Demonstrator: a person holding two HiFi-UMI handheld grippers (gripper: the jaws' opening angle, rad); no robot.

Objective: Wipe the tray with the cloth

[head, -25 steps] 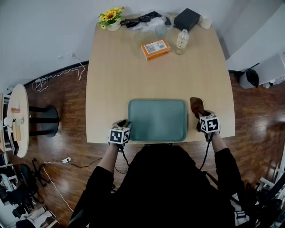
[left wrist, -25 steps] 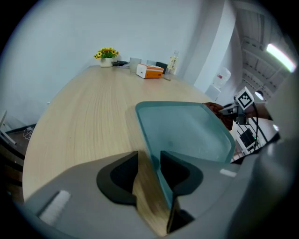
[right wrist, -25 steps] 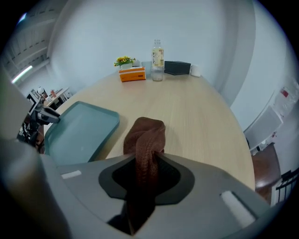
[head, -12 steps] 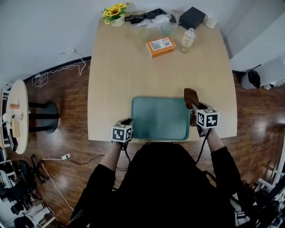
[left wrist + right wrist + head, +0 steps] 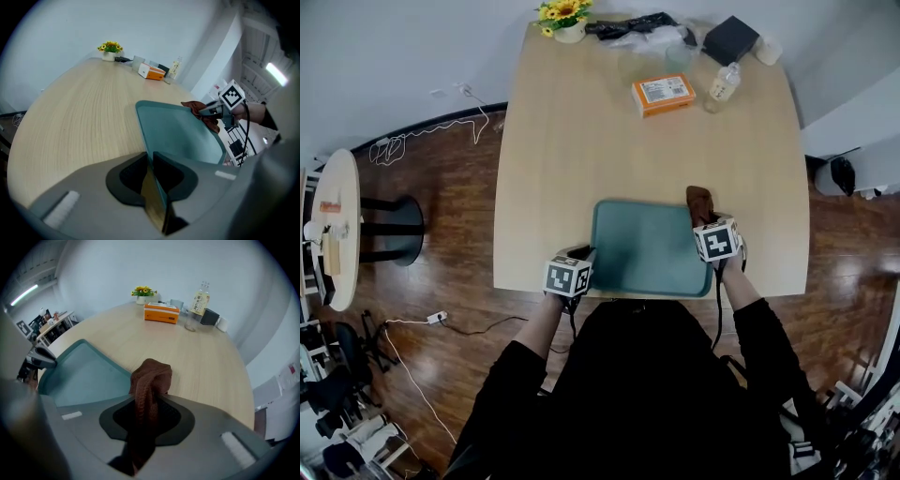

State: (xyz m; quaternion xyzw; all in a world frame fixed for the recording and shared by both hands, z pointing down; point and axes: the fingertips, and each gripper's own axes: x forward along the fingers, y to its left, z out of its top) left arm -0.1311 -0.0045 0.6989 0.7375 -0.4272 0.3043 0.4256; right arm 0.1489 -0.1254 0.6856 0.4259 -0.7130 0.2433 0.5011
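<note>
The tray, teal and shallow, is set at the near edge of the wooden table, in front of the person. Its left rim is pinched by the left gripper, whose jaws have just been closing and are pressed onto that rim. The brown cloth is clamped, bunched, between the jaws of the right gripper at the tray's far right corner. An orange box, a bottle and yellow flowers are seen at the table's far end.
</note>
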